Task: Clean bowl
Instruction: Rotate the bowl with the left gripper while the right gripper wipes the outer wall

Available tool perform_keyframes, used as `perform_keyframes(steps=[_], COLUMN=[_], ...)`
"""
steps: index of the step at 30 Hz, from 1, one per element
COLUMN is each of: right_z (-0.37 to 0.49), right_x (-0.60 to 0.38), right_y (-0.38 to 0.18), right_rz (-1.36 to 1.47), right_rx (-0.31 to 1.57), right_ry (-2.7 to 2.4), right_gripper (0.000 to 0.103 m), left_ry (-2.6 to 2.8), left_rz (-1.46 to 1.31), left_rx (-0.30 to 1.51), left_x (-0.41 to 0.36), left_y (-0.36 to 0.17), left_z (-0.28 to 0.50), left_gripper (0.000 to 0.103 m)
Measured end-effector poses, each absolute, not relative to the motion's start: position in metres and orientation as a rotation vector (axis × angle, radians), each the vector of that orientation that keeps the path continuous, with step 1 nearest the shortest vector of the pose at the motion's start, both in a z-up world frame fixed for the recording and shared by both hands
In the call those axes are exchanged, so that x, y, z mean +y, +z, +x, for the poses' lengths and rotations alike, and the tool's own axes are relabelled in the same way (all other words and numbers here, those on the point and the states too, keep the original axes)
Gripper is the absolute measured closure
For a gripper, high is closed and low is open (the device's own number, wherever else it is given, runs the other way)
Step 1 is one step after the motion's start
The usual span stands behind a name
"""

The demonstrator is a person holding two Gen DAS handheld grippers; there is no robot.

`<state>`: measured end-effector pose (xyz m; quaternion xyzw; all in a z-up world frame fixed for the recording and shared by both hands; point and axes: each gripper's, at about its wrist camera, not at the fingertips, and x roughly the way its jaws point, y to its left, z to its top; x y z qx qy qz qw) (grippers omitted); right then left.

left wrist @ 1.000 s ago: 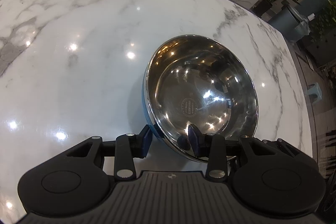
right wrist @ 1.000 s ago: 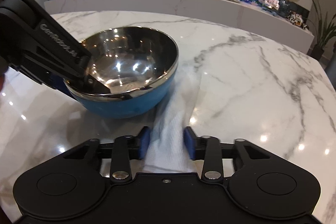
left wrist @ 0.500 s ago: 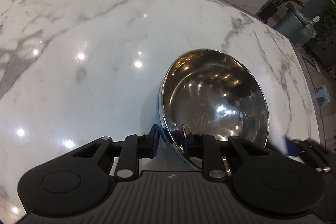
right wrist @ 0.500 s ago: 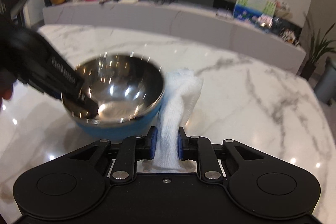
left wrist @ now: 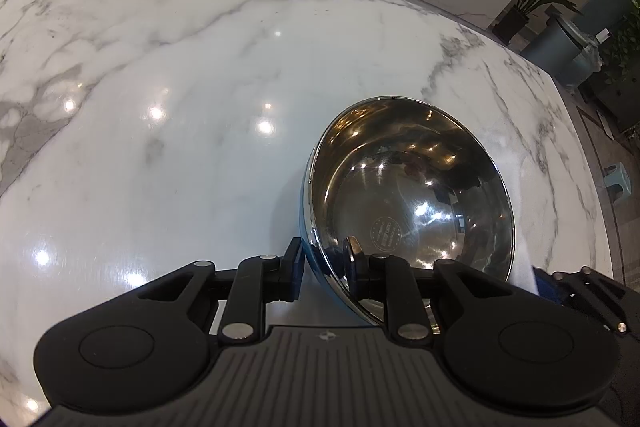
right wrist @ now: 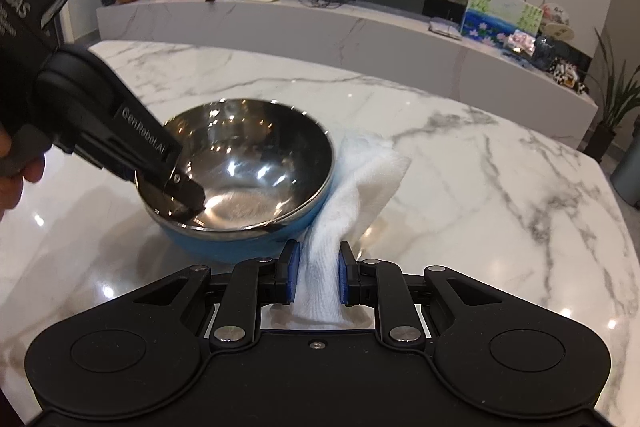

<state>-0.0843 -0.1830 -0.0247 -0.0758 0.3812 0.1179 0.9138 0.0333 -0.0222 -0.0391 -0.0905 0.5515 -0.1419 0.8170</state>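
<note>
The bowl on the marble surface holds nothing but one finger of the left hand-held gripper, clamped on its rim; beside the bowl, the right hand-held gripper pinches a white cloth.

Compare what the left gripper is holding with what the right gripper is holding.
The left gripper pinches the rigid steel bowl by its rim; the right gripper squeezes a soft white cloth. The bowl is shiny with a blue outside; the cloth is matte and crumpled. Both sit on the marble table, side by side.
</note>
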Motion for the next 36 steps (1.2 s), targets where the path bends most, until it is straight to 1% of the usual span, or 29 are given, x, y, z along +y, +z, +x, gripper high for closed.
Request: perform_keyframes(steps=[2, 4, 5, 6, 8, 13, 14, 16, 17, 24, 31, 36], right_z=[-0.083, -0.082, -0.081, -0.081, -0.08, -0.079, -0.079, -0.08, -0.08, -0.08, -0.087, -0.087], right_x=[-0.181, -0.179, -0.178, -0.177, -0.175, -0.173, -0.174, -0.174, -0.174, -0.18, -0.192, -0.192], right_y=[-0.028, -0.033, -0.035, -0.037, -0.039, -0.041, -0.041, -0.041, -0.041, -0.033, -0.011, -0.01], right_rz=[-0.161, -0.169, -0.169, -0.169, -0.171, -0.179, -0.179, -0.18, -0.18, -0.169, -0.169, -0.176], right_rx=[0.801, 0.824, 0.833, 0.842, 0.854, 0.862, 0.862, 0.864, 0.864, 0.842, 0.741, 0.74], right_ry=[0.25, 0.261, 0.266, 0.27, 0.275, 0.278, 0.278, 0.278, 0.279, 0.273, 0.247, 0.263], right_gripper=[0.086, 0.086, 0.086, 0.086, 0.086, 0.086, 0.086, 0.086, 0.086, 0.086, 0.086, 0.086], left_ry=[-0.302, -0.303, -0.304, -0.307, -0.315, -0.326, -0.325, -0.324, -0.322, -0.304, -0.283, -0.279], left_rz=[-0.198, -0.201, -0.21, -0.22, -0.233, -0.238, -0.235, -0.226, -0.222, -0.217, -0.225, -0.214], left_rx=[1.176, 1.179, 1.189, 1.201, 1.22, 1.218, 1.214, 1.206, 1.203, 1.181, 1.145, 1.137], left_x=[-0.022, -0.022, -0.022, -0.021, -0.021, -0.021, -0.021, -0.021, -0.021, -0.019, -0.017, -0.018], left_y=[-0.039, -0.04, -0.041, -0.042, -0.044, -0.042, -0.042, -0.04, -0.04, -0.04, -0.038, -0.037], left_z=[0.033, 0.033, 0.033, 0.032, 0.031, 0.027, 0.027, 0.028, 0.028, 0.033, 0.04, 0.039], left_gripper=[0.084, 0.082, 0.079, 0.074, 0.067, 0.067, 0.067, 0.073, 0.077, 0.085, 0.089, 0.089])
